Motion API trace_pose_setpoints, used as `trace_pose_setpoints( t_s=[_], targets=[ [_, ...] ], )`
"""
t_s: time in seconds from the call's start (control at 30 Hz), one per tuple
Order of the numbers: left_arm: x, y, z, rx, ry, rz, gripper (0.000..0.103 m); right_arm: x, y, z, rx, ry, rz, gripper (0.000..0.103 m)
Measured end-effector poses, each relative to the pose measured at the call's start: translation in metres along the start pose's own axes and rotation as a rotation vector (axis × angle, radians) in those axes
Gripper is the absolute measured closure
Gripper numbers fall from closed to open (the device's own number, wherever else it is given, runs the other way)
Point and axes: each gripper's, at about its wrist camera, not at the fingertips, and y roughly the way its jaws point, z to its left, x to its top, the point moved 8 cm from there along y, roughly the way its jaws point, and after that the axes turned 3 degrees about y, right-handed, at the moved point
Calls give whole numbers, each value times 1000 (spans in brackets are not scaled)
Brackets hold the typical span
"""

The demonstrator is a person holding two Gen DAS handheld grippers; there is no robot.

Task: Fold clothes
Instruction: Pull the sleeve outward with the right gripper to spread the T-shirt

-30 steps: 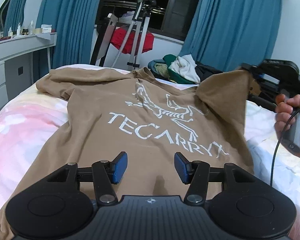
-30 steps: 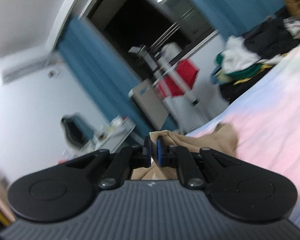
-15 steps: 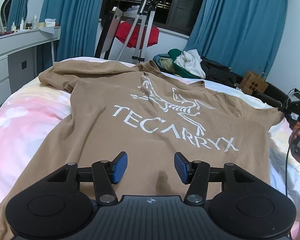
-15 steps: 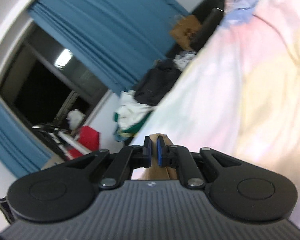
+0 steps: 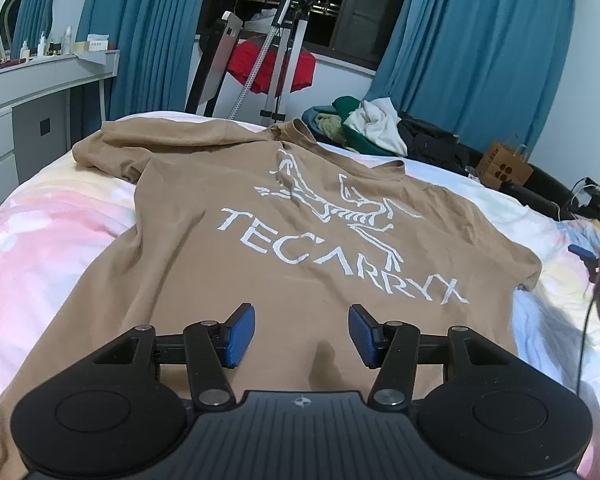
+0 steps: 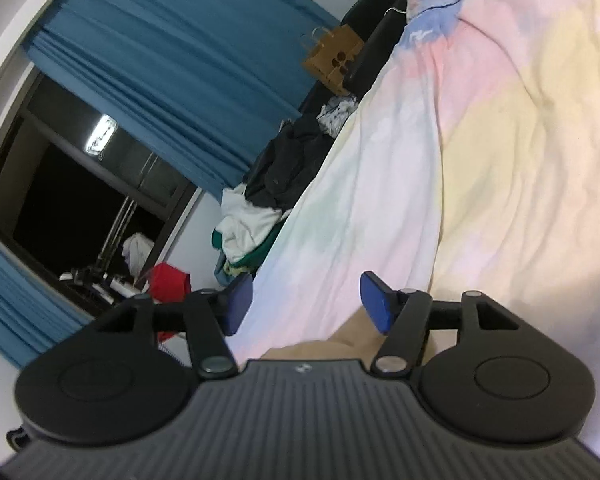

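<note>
Lying flat on bed (image 5: 52,240): tan tee (image 5: 228,264); L tongs (image 5: 302,334) + R tongs (image 6: 306,300) apart, prob. empty.

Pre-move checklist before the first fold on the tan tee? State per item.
1. Left gripper open and empty: ok, jaws apart above the lower part of the tan T-shirt.
2. Right gripper released: ok, jaws apart, nothing between them; tan cloth lies just below.
3. Right sleeve spread flat on the bed: ok.
4. Left sleeve flat: not ok, bunched and wrinkled near the far edge.
5. Body of shirt smooth, print up: ok, only slight ripples.
6. Bottom hem straight: cannot tell, hidden behind the left gripper body.
</note>
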Motion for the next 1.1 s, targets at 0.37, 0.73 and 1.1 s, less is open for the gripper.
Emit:
trace_pose_setpoints(
  t_s=[0.37,0.73,1.1],
  targets=[
    [-6,15,6,9,-31,56,49,-43,57,-42,-221,9,241,46],
    [-11,26,10,-3,-38,79,49,-36,55,34,17,-283,52,98],
    [-12,23,4,-13,-31,80,49,-195,2,97,294,-768,710,97]
  ],
)
